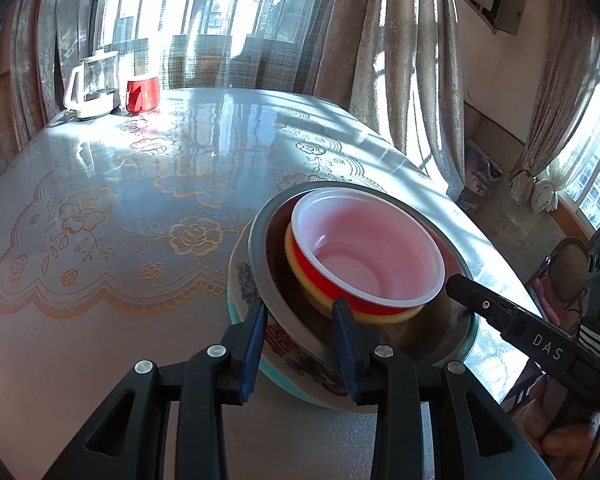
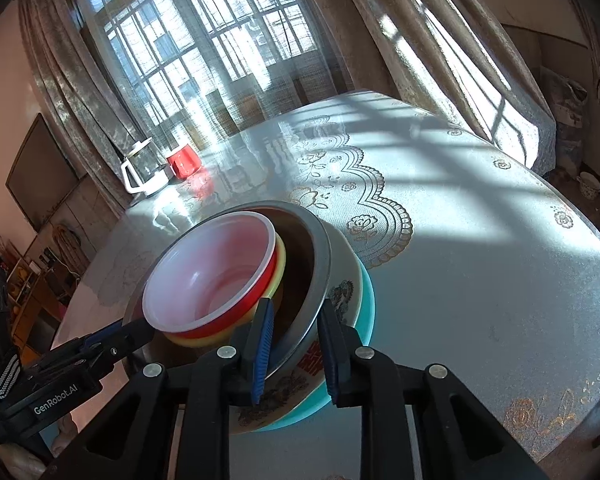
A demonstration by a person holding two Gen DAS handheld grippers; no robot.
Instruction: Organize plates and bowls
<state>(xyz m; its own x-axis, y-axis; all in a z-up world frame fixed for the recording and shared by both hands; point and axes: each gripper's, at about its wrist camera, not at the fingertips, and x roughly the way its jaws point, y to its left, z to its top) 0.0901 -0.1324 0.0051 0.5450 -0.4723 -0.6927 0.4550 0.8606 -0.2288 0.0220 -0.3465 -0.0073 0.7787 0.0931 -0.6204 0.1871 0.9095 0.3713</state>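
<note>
Sunlit barred windows (image 1: 204, 4) — heavy curtains (image 1: 404, 40)

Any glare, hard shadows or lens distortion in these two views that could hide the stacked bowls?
Left wrist: window glare streaks the far table; the red bowl is evenly lit and sharp. Right wrist: barred window shadows cross the table's right side, clear of the metal bowl. Fisheye bends the edges in both views.

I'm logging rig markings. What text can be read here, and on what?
"DAS": on the right gripper body, left wrist view.
"GenRobot.AI": on the left gripper body, right wrist view.
Red character on the patterned plate: partly hidden, unreadable.
</note>
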